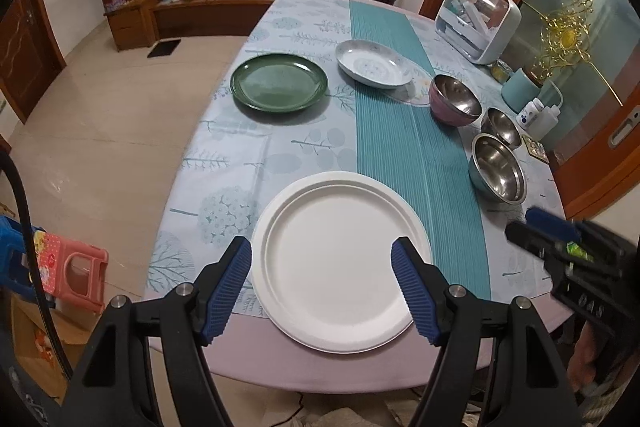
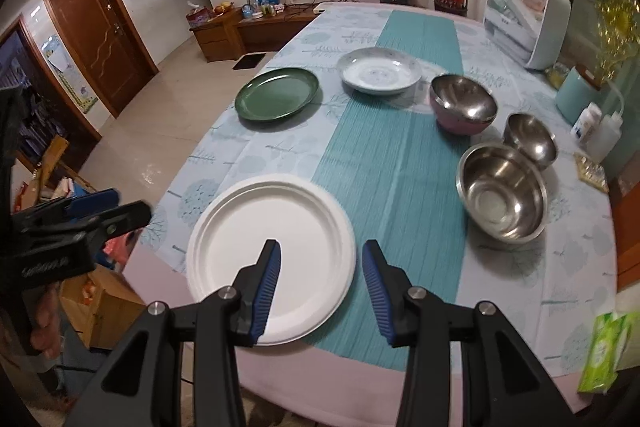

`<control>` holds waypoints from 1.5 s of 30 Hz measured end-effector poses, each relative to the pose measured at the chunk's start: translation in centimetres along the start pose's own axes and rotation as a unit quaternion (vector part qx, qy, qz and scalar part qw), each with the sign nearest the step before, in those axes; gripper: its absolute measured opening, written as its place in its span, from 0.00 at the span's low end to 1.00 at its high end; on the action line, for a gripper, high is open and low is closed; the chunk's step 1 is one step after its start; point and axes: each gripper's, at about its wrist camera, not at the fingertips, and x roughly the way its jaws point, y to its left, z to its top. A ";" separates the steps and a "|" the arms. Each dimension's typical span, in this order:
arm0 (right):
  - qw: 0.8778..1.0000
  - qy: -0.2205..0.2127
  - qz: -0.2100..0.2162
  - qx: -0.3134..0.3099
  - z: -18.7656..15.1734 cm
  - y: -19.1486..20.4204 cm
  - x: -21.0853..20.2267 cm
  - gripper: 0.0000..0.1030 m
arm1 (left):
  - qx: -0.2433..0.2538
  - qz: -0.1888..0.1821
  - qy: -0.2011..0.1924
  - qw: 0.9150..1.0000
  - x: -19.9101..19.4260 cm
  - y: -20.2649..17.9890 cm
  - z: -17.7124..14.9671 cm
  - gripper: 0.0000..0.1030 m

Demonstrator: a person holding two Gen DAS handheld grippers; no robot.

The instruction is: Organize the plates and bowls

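Observation:
A stack of white plates (image 1: 340, 259) (image 2: 272, 251) lies at the table's near edge. My left gripper (image 1: 322, 255) is open and empty above it, jaws either side. My right gripper (image 2: 320, 259) is open and empty over the stack's right rim. Farther back lie a green plate (image 1: 279, 82) (image 2: 277, 93) and a pale patterned plate (image 1: 373, 63) (image 2: 379, 70). To the right stand a pink-sided steel bowl (image 1: 454, 99) (image 2: 463, 103), a small steel bowl (image 1: 501, 127) (image 2: 529, 139) and a larger steel bowl (image 1: 497, 174) (image 2: 502, 191).
A teal runner (image 1: 416, 147) crosses the tablecloth. A white dish cabinet (image 1: 478, 19) (image 2: 528, 15), a teal jar (image 1: 520, 89) and bottles (image 2: 600, 131) stand at the far right. A green tissue pack (image 2: 604, 351) lies at the near right edge. A pink stool (image 1: 72, 267) stands on the floor left.

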 end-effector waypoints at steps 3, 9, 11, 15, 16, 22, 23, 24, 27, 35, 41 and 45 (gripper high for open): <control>1.000 -0.011 0.006 -0.004 1.1 0.0 -0.7 0.42 | 0.005 0.008 -0.011 1.000 -1.1 0.3 0.3 0.81; 0.999 -0.035 -0.013 -0.015 4.5 0.0 -1.5 0.42 | 0.009 0.009 -0.018 1.000 -1.7 2.3 3.4 0.83; 0.999 -0.038 -0.010 -0.013 5.8 -0.1 -1.4 0.48 | 0.019 0.014 -0.019 1.000 -1.3 3.2 5.1 0.83; 0.999 -0.039 -0.017 0.000 8.9 -0.5 -0.7 0.62 | 0.033 0.016 -0.019 0.999 -0.3 5.2 8.8 0.83; 0.999 -0.039 -0.024 -0.001 9.9 -0.4 -0.4 0.63 | 0.035 0.015 -0.017 0.999 0.1 5.8 9.9 0.83; 0.999 -0.020 -0.049 0.005 15.6 -0.4 2.3 0.63 | 0.048 0.012 -0.009 0.999 3.7 9.8 16.7 0.83; 0.999 -0.015 -0.046 0.008 16.7 -0.5 2.9 0.63 | 0.049 0.014 -0.004 0.999 4.7 10.5 17.9 0.83; 0.999 -0.011 -0.046 0.011 17.4 -0.5 3.4 0.63 | 0.050 0.012 0.000 0.999 5.6 11.2 18.9 0.83; 0.999 0.002 -0.042 0.024 19.9 -0.8 5.5 0.63 | 0.053 0.003 0.019 0.998 8.8 13.0 21.5 0.83; 0.995 0.065 -0.009 0.077 23.6 -1.6 13.1 0.63 | 0.050 -0.037 0.088 0.994 18.7 16.0 25.9 0.83; 0.986 0.118 0.015 0.119 24.2 -1.8 19.8 0.58 | 0.031 -0.060 0.129 0.989 24.9 16.9 27.7 0.81; 0.978 0.141 0.029 0.150 24.3 -2.0 23.8 0.55 | 0.032 -0.071 0.144 0.986 27.4 16.7 28.6 0.80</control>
